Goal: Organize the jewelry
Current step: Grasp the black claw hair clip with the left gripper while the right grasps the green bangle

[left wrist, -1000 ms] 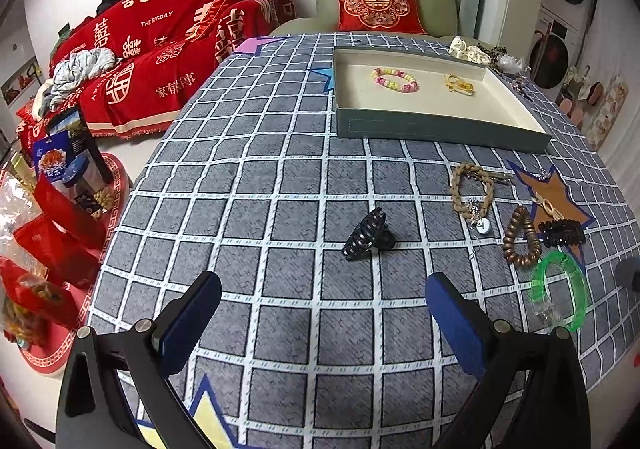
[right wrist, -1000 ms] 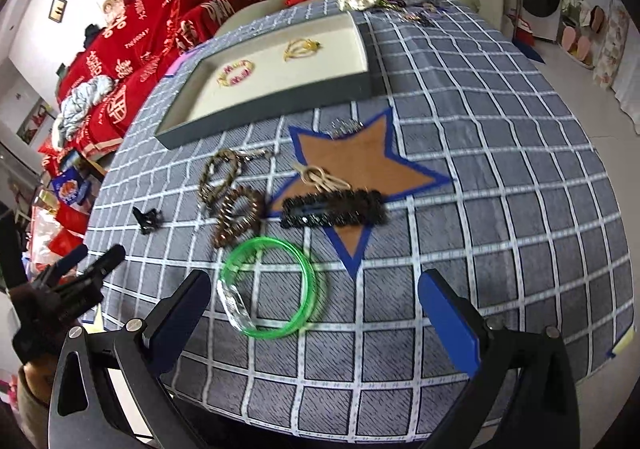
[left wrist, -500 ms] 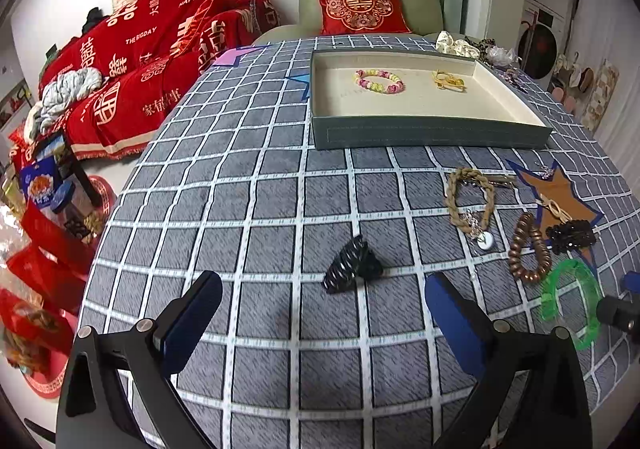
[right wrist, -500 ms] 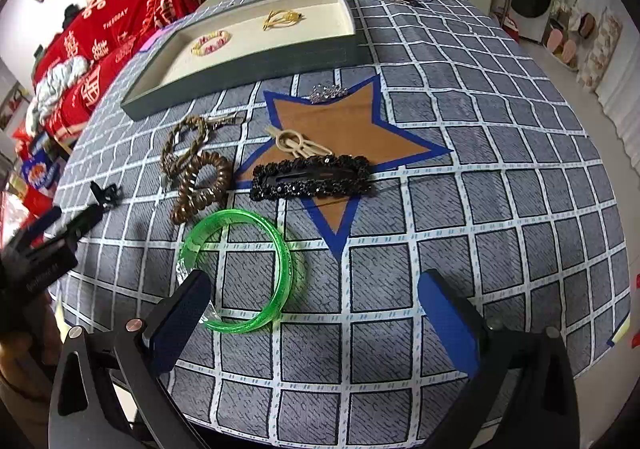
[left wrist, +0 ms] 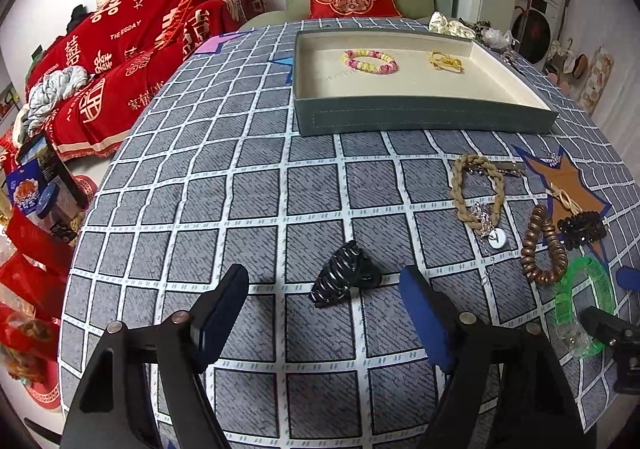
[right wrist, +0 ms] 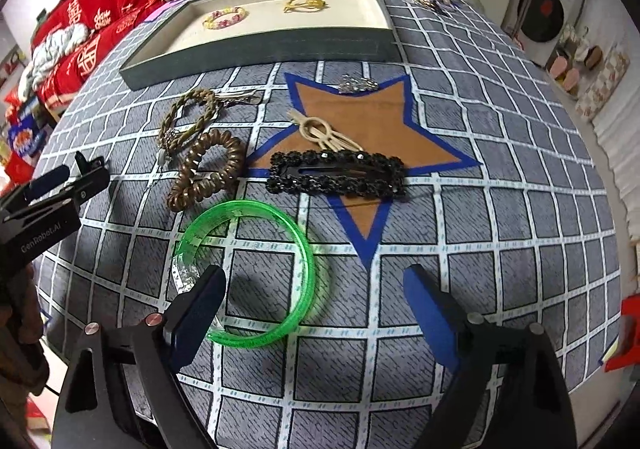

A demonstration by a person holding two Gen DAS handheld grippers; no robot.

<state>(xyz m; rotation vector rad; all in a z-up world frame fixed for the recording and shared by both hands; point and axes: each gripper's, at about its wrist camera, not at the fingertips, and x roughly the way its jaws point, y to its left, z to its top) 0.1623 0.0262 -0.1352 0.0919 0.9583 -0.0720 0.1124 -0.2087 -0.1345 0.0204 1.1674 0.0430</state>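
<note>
Straddling ribbed black claw clip [left wrist: 346,276], left jaws wide, empty | right jaws wide over glossy green bangle [right wrist: 256,273]

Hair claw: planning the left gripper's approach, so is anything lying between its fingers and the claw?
No. In the left wrist view only bare checked tablecloth lies between the open left gripper and the hair claw.

Grey checked tablecloth [right wrist: 500,153] w/ white grid; green bangle [right wrist: 248,273]; black hair claw [left wrist: 346,277]; pink-yellow bracelet [left wrist: 370,61].
</note>
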